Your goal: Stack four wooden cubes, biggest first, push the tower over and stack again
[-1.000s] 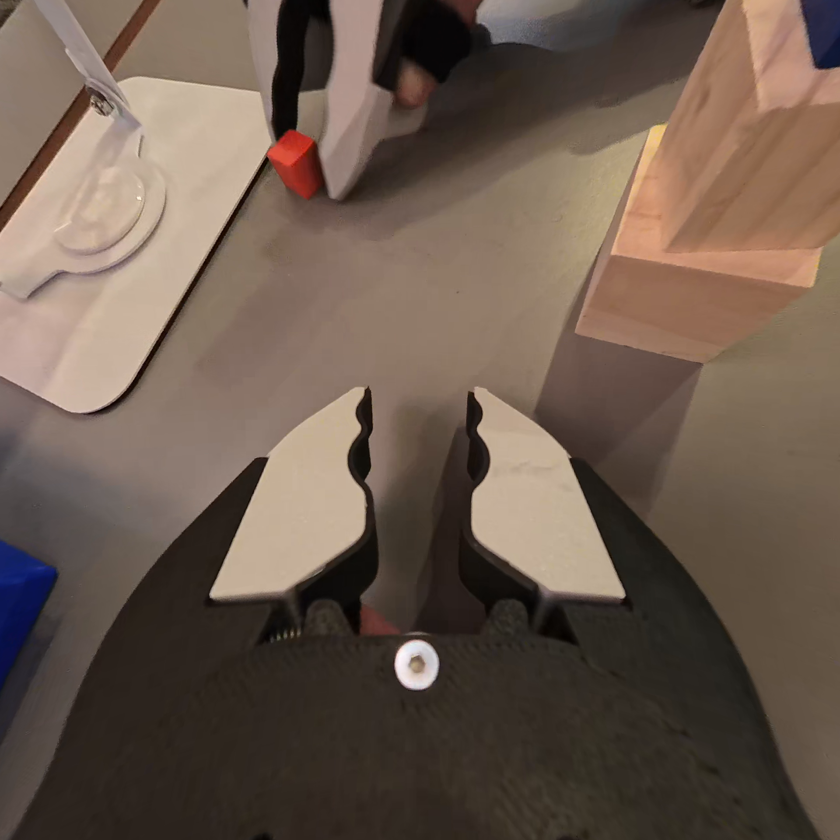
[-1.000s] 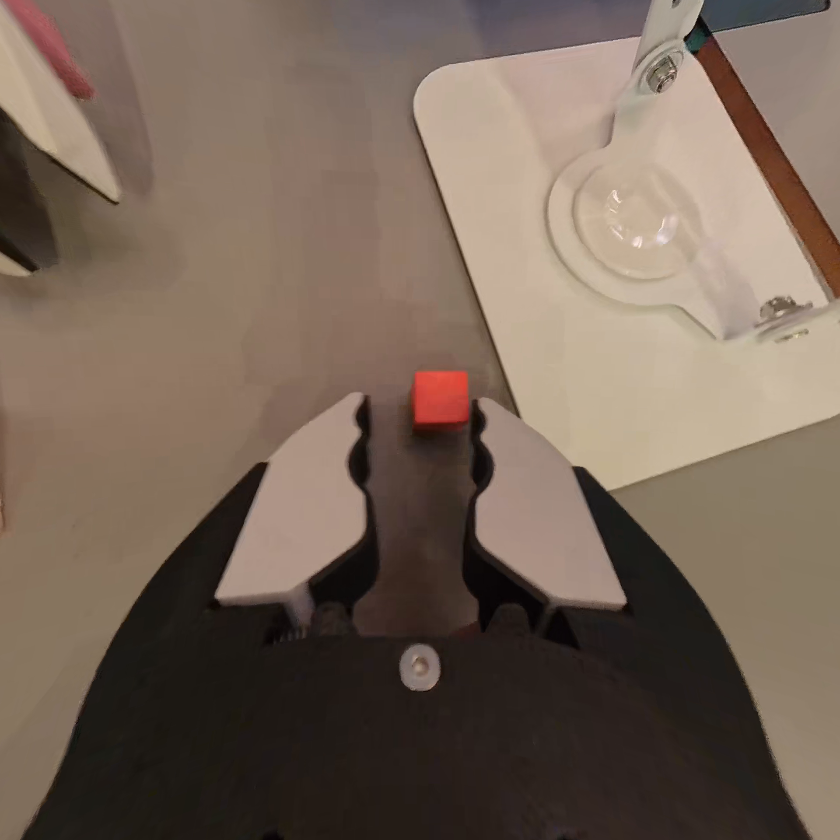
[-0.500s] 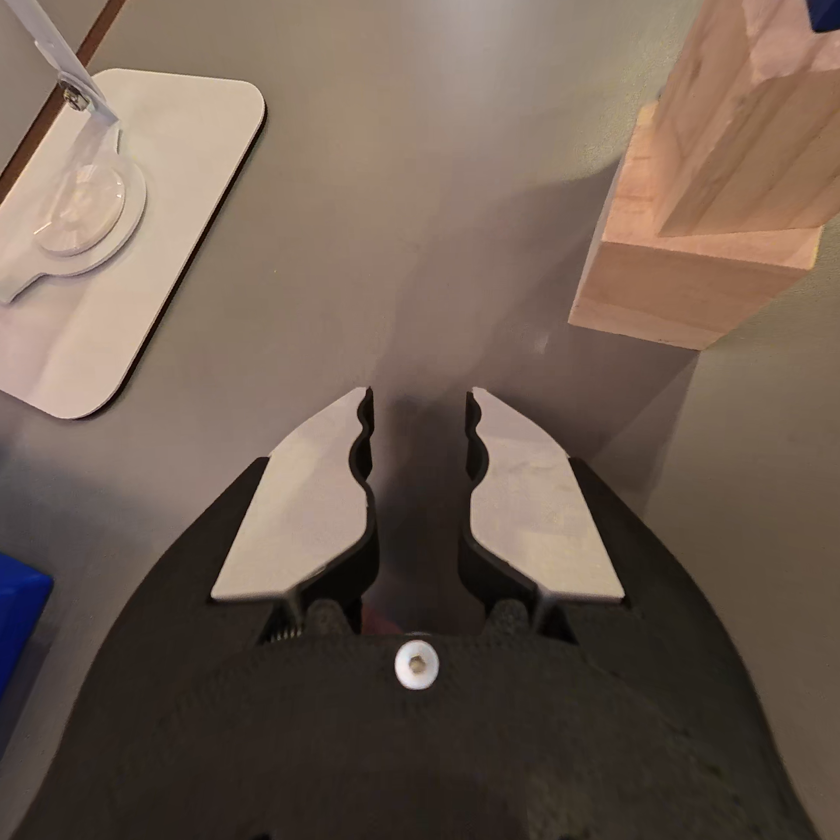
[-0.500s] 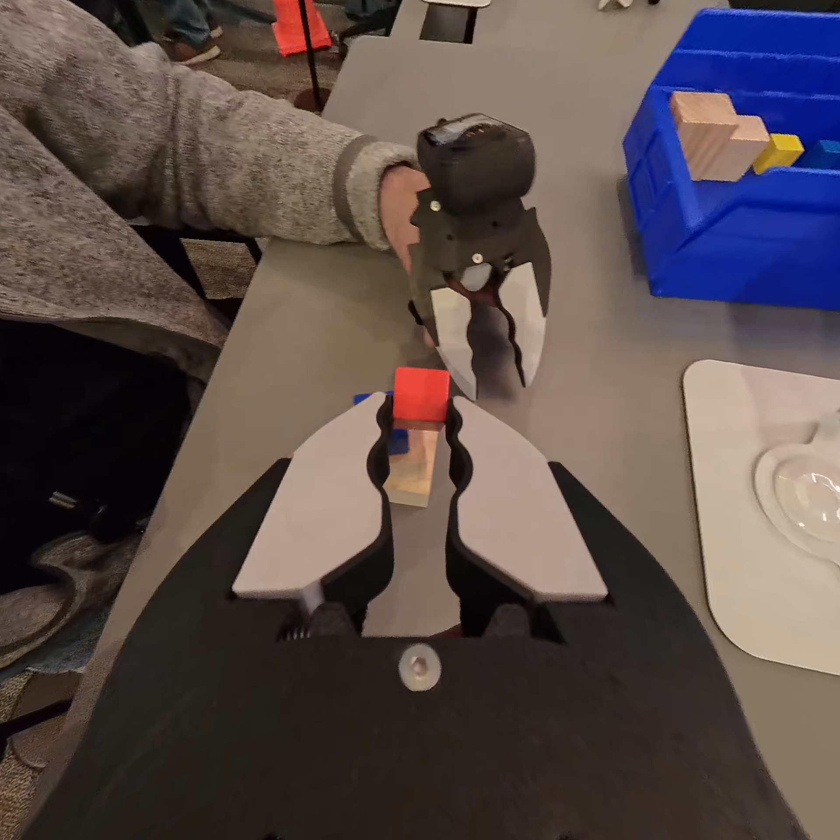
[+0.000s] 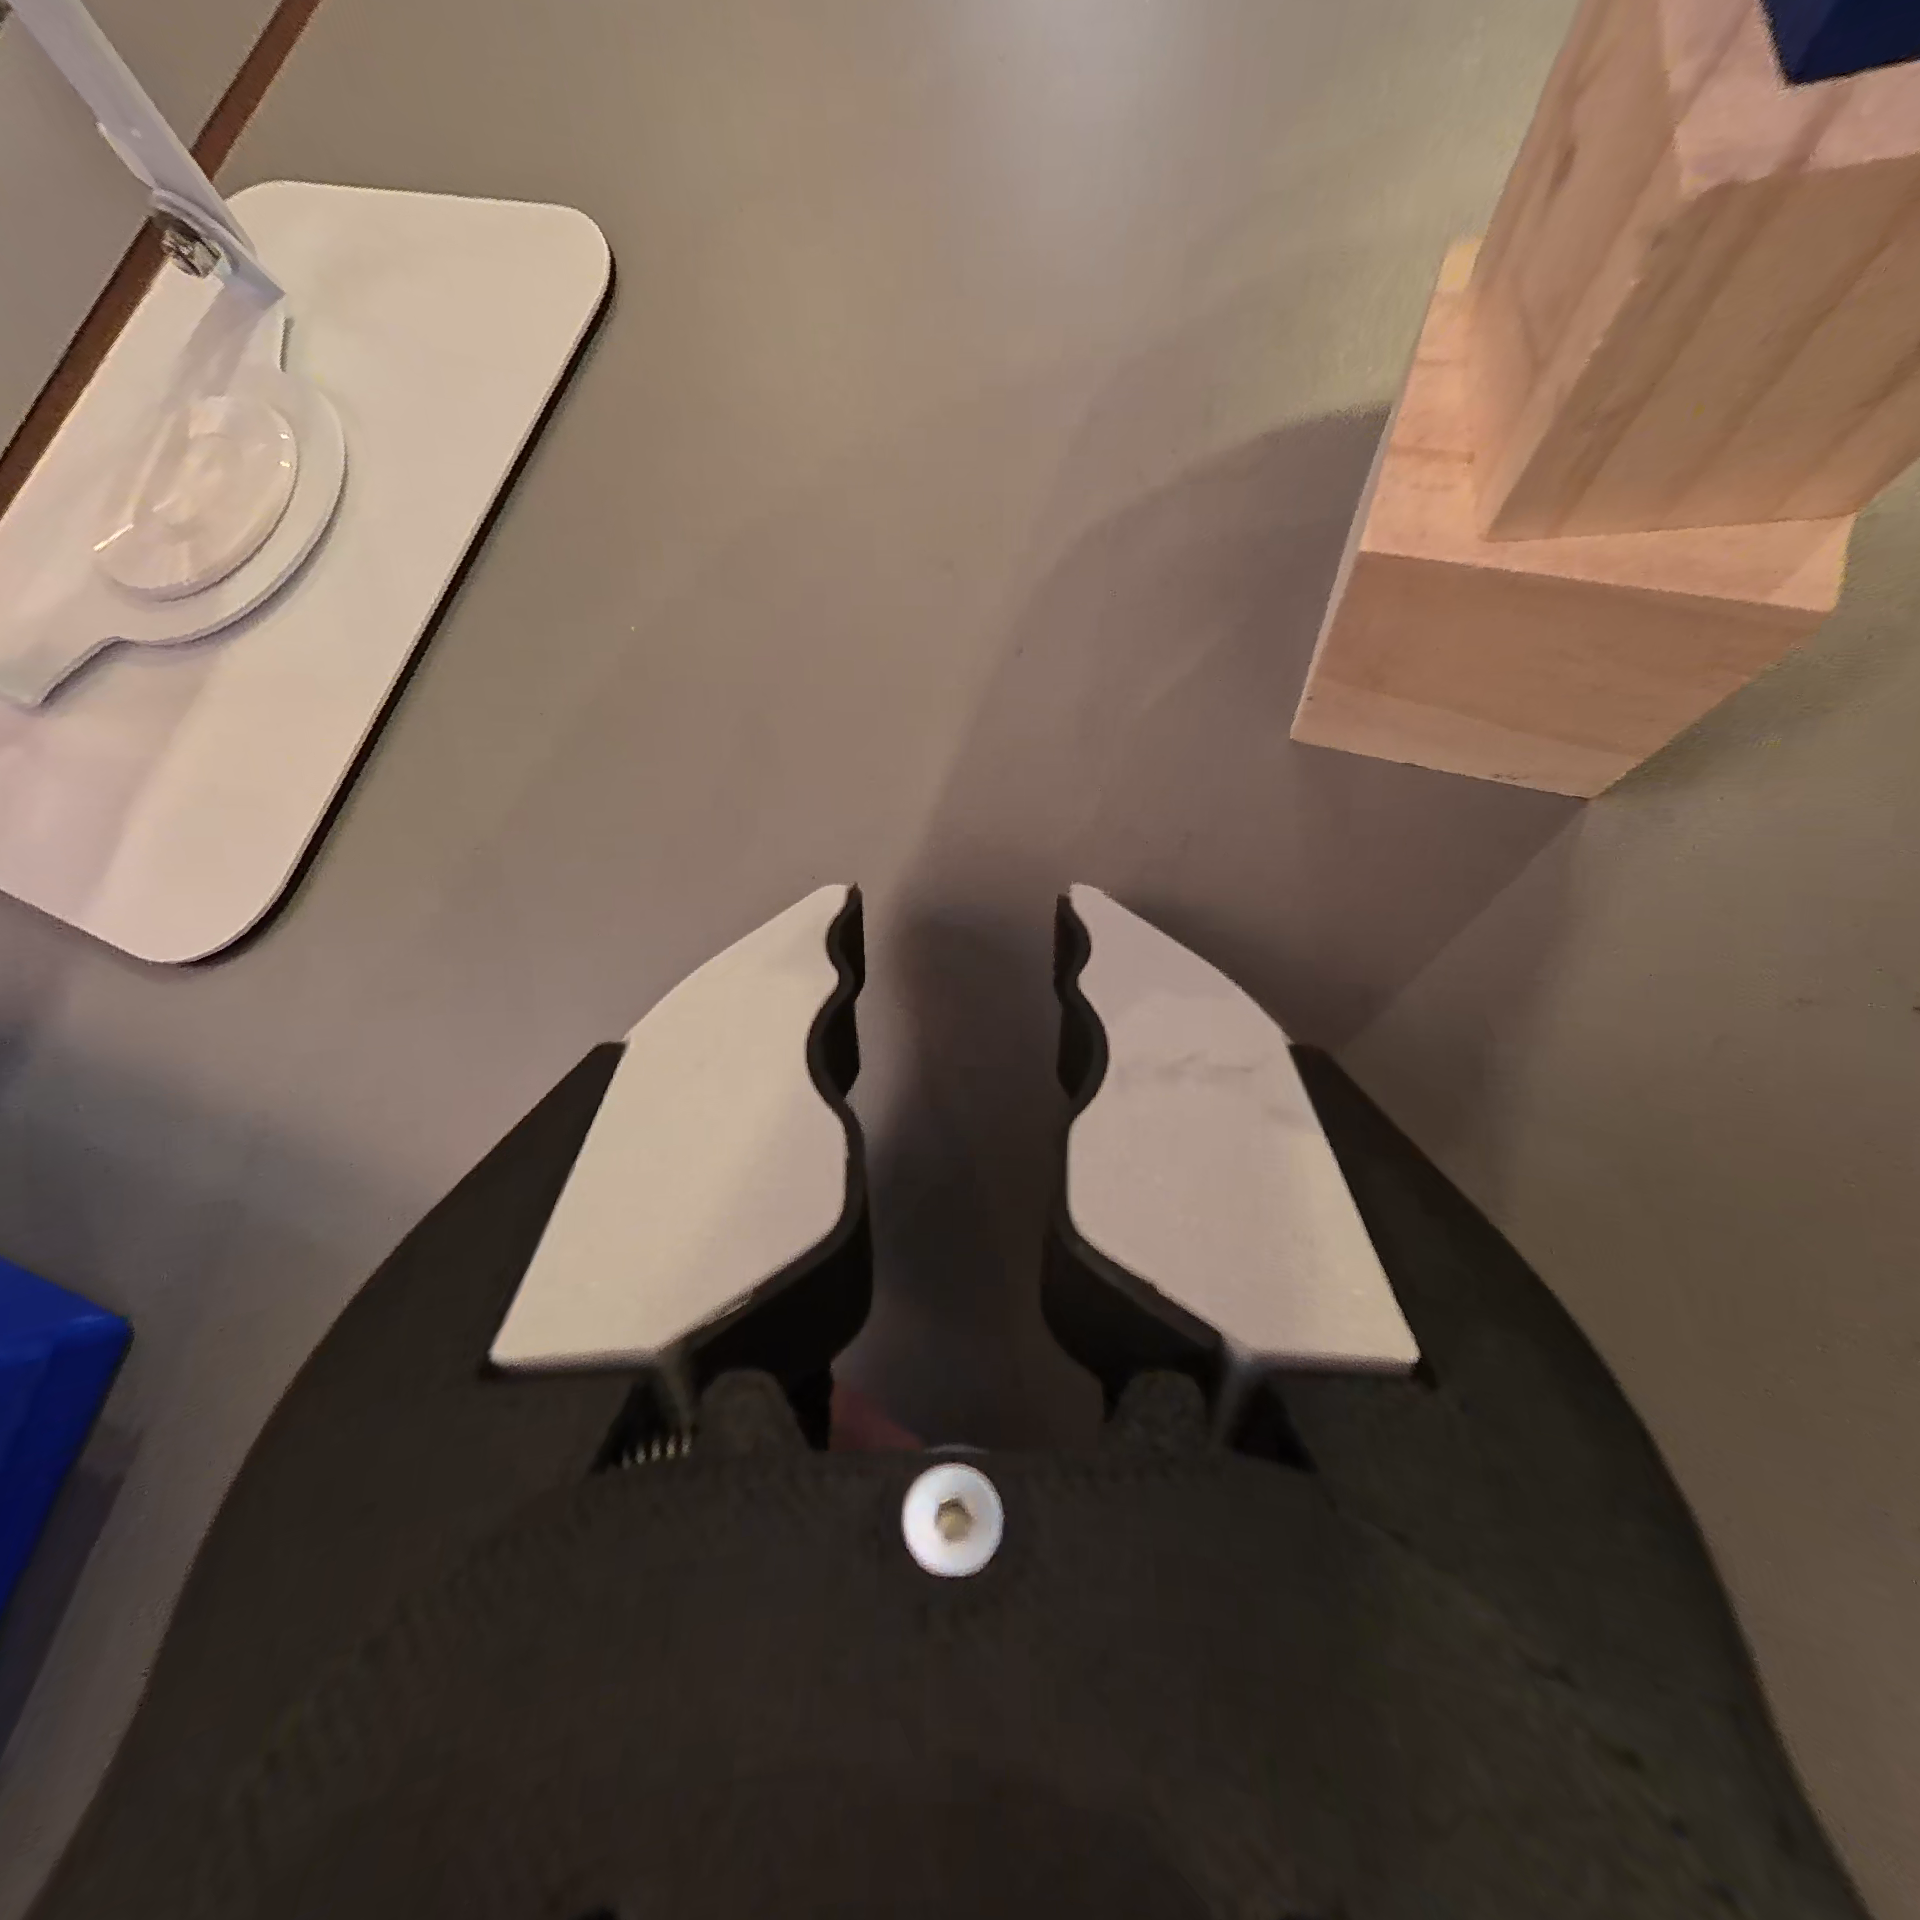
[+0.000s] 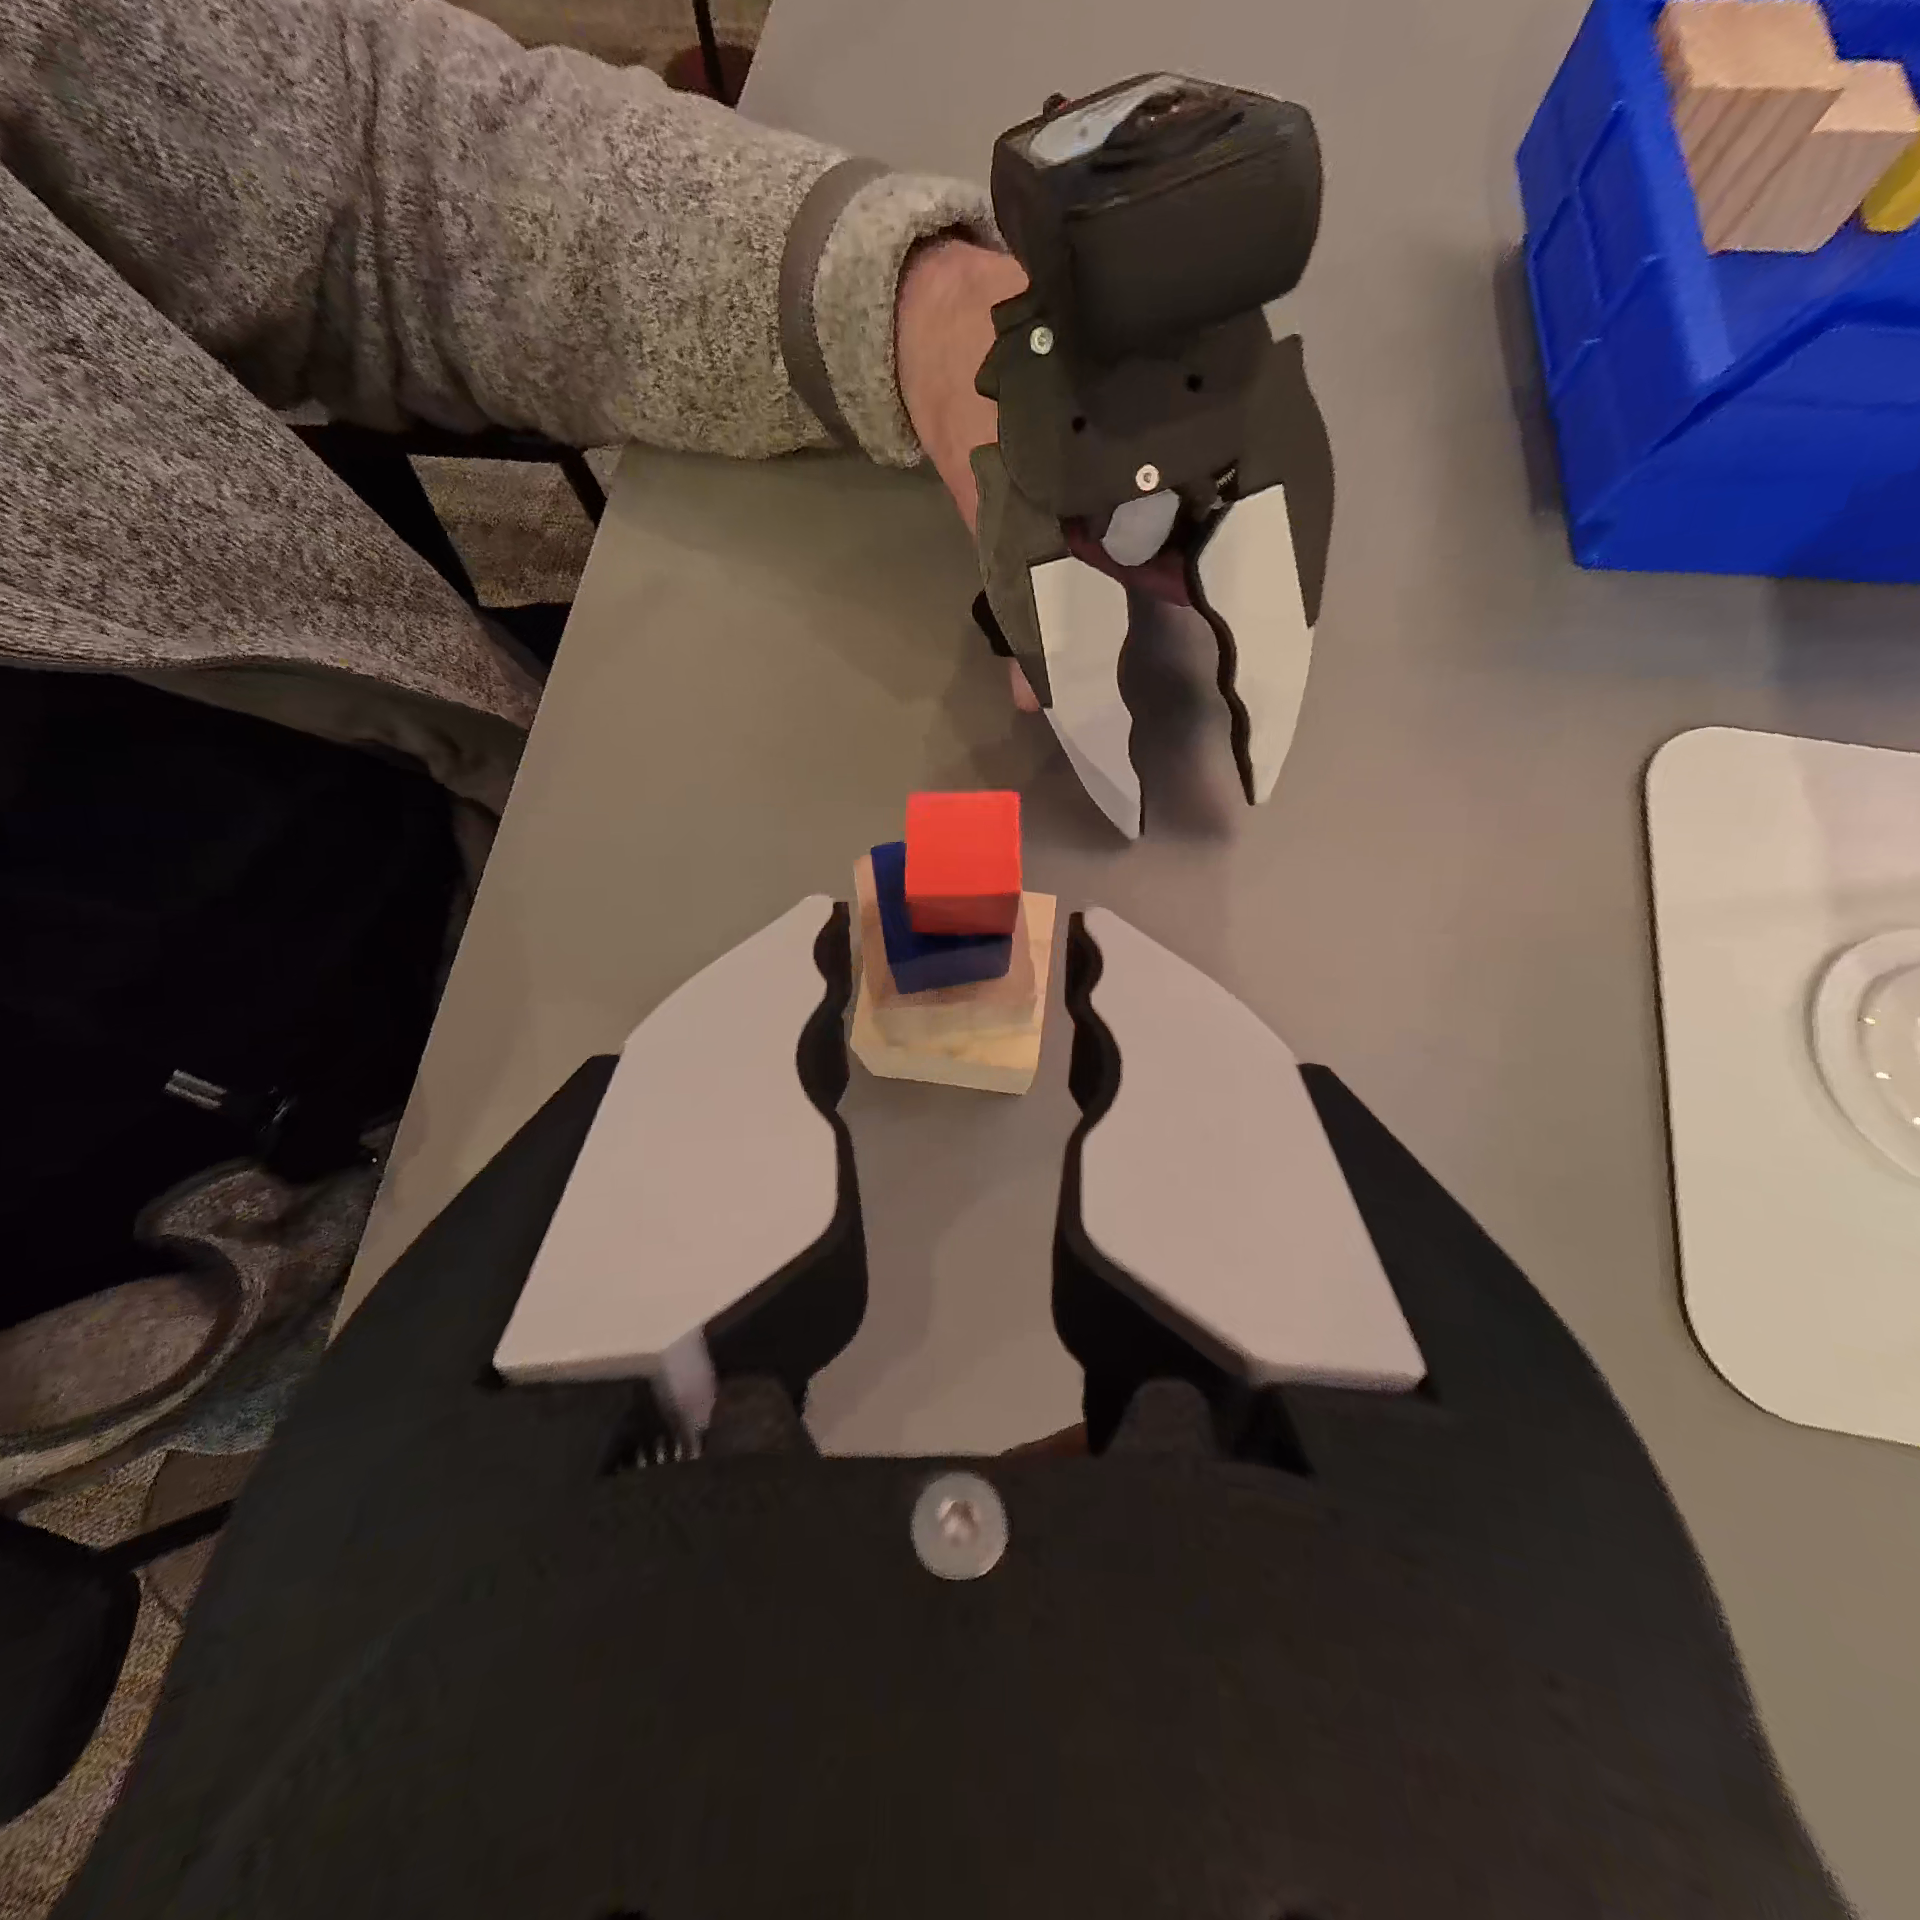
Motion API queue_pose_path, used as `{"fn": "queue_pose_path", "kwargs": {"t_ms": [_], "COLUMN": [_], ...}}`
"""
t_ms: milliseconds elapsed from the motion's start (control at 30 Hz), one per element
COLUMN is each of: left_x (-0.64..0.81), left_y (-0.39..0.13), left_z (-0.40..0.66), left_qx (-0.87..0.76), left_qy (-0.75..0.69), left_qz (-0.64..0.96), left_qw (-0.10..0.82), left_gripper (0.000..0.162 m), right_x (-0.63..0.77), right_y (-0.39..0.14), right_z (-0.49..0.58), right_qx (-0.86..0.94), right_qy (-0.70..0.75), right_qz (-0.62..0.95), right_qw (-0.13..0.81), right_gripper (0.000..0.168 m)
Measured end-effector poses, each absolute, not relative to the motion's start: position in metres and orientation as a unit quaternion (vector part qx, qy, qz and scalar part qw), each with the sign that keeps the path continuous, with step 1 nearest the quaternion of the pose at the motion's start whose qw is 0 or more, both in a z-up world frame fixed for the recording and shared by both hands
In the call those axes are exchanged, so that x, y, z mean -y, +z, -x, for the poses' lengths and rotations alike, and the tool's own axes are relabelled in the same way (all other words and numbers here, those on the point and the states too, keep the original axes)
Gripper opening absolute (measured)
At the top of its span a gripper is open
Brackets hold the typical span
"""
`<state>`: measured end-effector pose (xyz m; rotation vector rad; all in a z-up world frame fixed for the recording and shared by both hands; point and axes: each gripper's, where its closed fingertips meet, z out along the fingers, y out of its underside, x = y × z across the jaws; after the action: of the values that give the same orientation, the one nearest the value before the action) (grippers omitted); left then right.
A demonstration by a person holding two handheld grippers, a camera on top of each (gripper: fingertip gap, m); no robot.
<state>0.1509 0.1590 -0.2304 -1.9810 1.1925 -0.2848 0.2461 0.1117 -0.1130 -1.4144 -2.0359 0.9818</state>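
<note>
Judging by the four-cube tower [image 6: 951, 940], red cube [image 6: 961, 858] topmost, stacking was done; toppling and restacking remained, while right gripper [image 6: 948, 940] and left gripper [image 5: 956, 920] were held apart, empty.

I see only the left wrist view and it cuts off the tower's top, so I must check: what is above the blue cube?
Observer: A red cube sits on the blue cube, as the top of the tower.
Operator: Does the right gripper hold it?
Observer: No. The right gripper is open and holds nothing.
Operator: Are there spare cubes somewhere?
Observer: Yes, wooden cubes lie in the blue bin.
</note>
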Motion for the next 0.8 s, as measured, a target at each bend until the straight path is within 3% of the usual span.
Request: {"fn": "queue_pose_path", "kwargs": {"t_ms": [33, 133, 233, 400, 800], "left_x": [-0.159, -0.158, -0.158, -0.160, -0.160], "left_y": [-0.229, -0.227, -0.228, -0.232, -0.233], "left_z": [-0.150, -0.145, -0.134, -0.102, -0.091], "left_qx": [-0.470, -0.467, -0.469, -0.454, -0.458], "left_qy": [-0.113, -0.111, -0.101, -0.070, -0.055], "left_qz": [0.780, 0.778, 0.777, 0.790, 0.788], "left_qw": [0.398, 0.405, 0.407, 0.405, 0.409], "left_gripper": [0.032, 0.017, 0.011, 0.000, 0.000], "right_x": [-0.113, -0.113, -0.105, -0.072, 0.035], "right_y": [-0.110, -0.108, -0.112, -0.131, -0.186], "right_z": [-0.250, -0.263, -0.271, -0.262, -0.133], "right_qx": [0.736, 0.721, 0.707, 0.689, 0.700], "right_qy": [0.361, 0.367, 0.368, 0.364, 0.269], "right_qz": [0.518, 0.525, 0.530, 0.535, 0.510], "right_qw": [0.244, 0.265, 0.290, 0.329, 0.422], "right_gripper": [0.040, 0.035, 0.000, 0.000, 0.000]}}
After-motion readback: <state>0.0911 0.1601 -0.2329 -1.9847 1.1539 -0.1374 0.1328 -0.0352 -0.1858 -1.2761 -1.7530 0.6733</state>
